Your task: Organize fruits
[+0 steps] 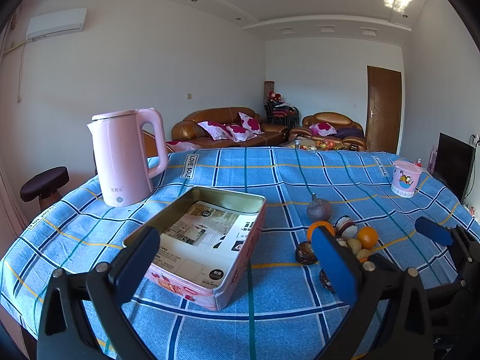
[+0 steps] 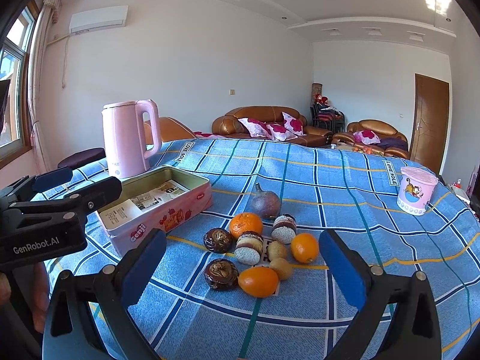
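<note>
Showing the start of the sorting: the right gripper hangs released, its blue pads spread wide on either side of the fruit cluster, which lies straight ahead of it and just beyond the fingertips on the blue checked tablecloth. The nearest piece is an orange fruit, lying with its long axis running left to right across the jaws, so a straight forward and downward reach should bracket it. The left gripper is likewise released and empty; it faces the open pink tin, which sits left of the cluster, holds only a printed leaflet, and is the likely receptacle. The right gripper is judged the nearer to the fruit. In the left wrist view, the left gripper's right pad hides part of the cluster, and the right gripper is cut off at the right edge. A pink kettle stands far left, a lidded cup far right.
</note>
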